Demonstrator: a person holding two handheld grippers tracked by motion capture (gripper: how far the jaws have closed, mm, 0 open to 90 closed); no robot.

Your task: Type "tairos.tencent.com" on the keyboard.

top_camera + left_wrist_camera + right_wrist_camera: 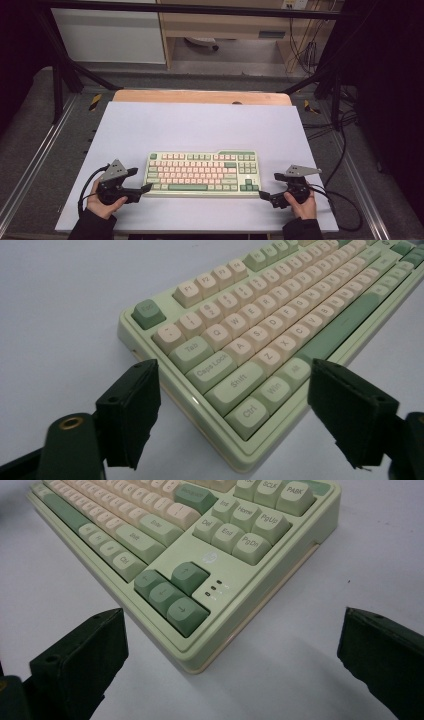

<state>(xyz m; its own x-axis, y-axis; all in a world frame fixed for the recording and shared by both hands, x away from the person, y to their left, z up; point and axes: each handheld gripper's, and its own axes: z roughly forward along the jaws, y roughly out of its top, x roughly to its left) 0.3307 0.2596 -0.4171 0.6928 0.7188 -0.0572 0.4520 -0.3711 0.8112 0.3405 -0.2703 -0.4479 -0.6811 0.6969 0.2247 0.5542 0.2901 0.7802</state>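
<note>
Keyboard (202, 173): lying flat on white table (200, 125), untouched.
Left gripper (232, 410): jaws spreading wide, straddling the Ctrl corner.
Right gripper (232, 655): jaws gaping beside the arrow-key corner.
Risk: uneven closing — probably skewing or pushing it sideways.

1. White tabletop sheet (200, 125): flat, covers most of the work surface.
2. Wooden table edge (200, 96): exposed along the far side of the sheet.
3. Black frame bars (60, 75): stand at both far corners.
4. Wooden cabinet (225, 25): beyond the table.
5. Loose cables (305, 50): hang at far right.
</note>
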